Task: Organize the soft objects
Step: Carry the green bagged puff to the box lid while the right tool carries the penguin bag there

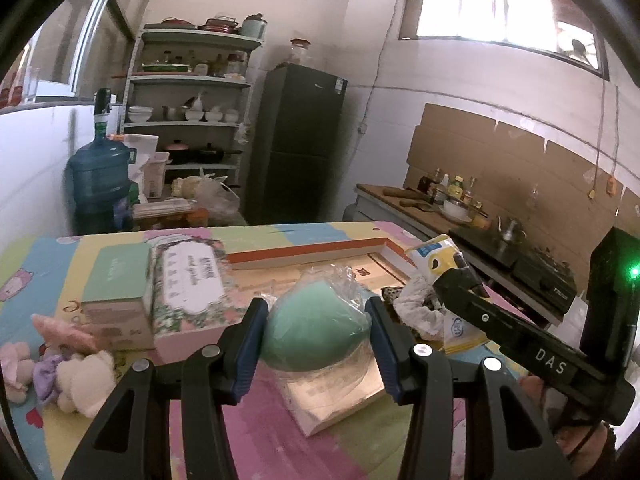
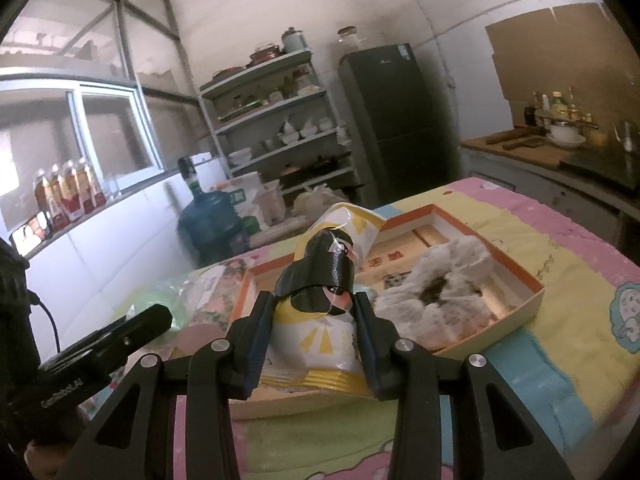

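**A:** Why is the left gripper (image 1: 318,330) clamped so squarely on that green sponge (image 1: 316,326)?

**B:** Its blue pads press both flanks of the plastic-wrapped sponge, a grip at the widest part, so the soft body bulges without slipping. It hangs above the near rim of the shallow box (image 1: 304,258), which lies toward twelve o'clock.

**A:** And the right gripper (image 2: 314,338)?

**B:** Clenched on the yellow-and-white tissue pack (image 2: 320,328), held upright; the pack is pinched at its waist, likely so it can stand in the box (image 2: 524,280).

**A:** What's already inside?

**B:** A fluffy white cloth (image 2: 436,288), at about two o'clock from the right gripper. I judge both held items are headed beside it.

**A:** Anything left outside?

**B:** The plush toys (image 1: 60,372) at nine o'clock on the table (image 1: 36,264), beside two cartons (image 1: 160,300).
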`<state>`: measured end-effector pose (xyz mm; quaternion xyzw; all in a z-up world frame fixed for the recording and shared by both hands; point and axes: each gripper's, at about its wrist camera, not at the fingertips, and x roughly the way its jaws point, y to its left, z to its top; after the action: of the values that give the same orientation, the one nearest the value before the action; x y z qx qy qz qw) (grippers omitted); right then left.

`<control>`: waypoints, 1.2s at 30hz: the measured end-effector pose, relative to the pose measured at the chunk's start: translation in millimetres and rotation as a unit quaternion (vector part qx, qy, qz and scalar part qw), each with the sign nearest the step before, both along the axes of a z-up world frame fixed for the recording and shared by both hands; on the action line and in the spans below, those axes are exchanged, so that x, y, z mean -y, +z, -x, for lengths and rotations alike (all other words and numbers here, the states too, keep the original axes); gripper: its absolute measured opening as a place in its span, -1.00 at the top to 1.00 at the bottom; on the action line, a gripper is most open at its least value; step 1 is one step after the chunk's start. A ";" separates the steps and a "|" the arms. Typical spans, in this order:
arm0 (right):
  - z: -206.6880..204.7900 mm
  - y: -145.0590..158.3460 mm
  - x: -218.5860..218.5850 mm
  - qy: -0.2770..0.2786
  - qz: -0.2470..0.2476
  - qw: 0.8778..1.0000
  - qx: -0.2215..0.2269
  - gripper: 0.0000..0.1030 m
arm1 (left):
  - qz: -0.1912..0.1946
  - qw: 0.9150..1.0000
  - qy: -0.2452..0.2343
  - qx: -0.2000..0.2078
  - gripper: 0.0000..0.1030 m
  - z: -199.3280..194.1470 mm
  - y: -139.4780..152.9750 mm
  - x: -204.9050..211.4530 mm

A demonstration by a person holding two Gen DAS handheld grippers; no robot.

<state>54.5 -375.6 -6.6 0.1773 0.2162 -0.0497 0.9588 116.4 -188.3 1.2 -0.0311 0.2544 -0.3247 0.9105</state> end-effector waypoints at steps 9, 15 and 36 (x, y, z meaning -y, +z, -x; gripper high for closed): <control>-6.9 -1.0 32.1 -0.012 -0.006 1.000 -0.001 0.20 | -0.007 1.000 -0.015 0.001 0.02 -12.1 1.0 37.1; -13.2 -3.0 53.5 -0.014 -0.009 1.000 -0.003 0.20 | -0.014 1.000 -0.021 -0.003 0.02 -21.0 -0.6 63.5; -30.9 -32.6 97.9 -0.013 -0.026 0.999 -0.037 0.20 | -0.037 0.998 -0.047 -0.033 0.02 -48.6 -24.3 127.7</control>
<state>85.4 -473.5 -39.2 0.2031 0.2505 -0.0632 0.9445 164.9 -316.1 -23.1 0.0037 0.2972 -0.3561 0.8859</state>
